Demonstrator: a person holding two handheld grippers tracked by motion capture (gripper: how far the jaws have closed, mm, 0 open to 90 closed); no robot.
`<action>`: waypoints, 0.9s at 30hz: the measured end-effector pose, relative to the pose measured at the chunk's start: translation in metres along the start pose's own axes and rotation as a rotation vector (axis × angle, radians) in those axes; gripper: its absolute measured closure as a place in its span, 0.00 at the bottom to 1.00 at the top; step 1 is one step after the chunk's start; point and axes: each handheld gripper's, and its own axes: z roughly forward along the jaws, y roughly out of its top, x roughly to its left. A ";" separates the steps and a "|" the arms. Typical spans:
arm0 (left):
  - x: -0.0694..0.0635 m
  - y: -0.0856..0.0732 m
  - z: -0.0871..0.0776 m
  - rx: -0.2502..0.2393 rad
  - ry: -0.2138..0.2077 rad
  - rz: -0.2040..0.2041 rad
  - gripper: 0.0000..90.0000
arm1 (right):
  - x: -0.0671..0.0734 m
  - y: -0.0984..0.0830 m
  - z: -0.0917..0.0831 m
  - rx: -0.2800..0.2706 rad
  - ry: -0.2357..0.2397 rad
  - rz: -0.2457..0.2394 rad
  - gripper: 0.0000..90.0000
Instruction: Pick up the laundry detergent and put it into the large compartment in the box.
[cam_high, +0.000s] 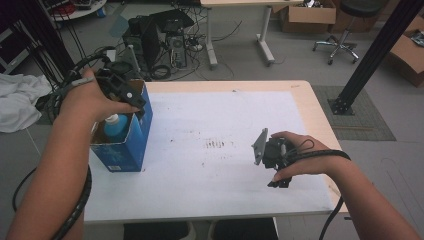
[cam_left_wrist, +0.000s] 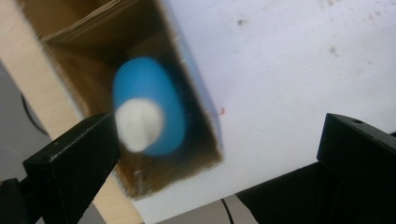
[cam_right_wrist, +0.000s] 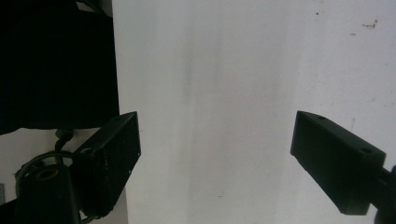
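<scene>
An open blue cardboard box (cam_high: 131, 145) stands at the table's left edge. Inside it a blue bottle (cam_high: 116, 127) with a white cap stands upright. A hand holds my left gripper (cam_high: 129, 96) just above the box's far end, tilted down toward it. In the left gripper view the blurred bottle (cam_left_wrist: 154, 102) sits in the brown inside of the box (cam_left_wrist: 84, 60), and the left gripper (cam_left_wrist: 215, 154) is open with nothing between its jaws. My right gripper (cam_high: 278, 175) hangs low over the white table top (cam_high: 215, 120) near the front right. It stands open (cam_right_wrist: 217, 158) over bare surface.
Small dark specks mark the middle of the table (cam_high: 216, 144). On the floor behind are a computer tower (cam_high: 150, 40), loose cables, a desk leg (cam_high: 265, 37) and an office chair (cam_high: 342, 35). A black post (cam_high: 372, 55) rises at the right, and a white cloth (cam_high: 17, 100) lies at the left.
</scene>
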 end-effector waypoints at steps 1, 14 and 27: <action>-0.003 0.001 0.000 -0.003 -0.002 0.012 0.00 | 0.000 0.000 0.000 0.000 0.000 0.000 0.18; -0.053 0.007 -0.001 -0.047 -0.088 0.403 0.00 | -0.002 -0.001 -0.003 0.000 -0.003 0.006 0.18; -0.099 -0.004 0.024 0.012 -0.114 0.750 0.00 | -0.004 0.000 -0.006 0.008 -0.002 0.015 0.18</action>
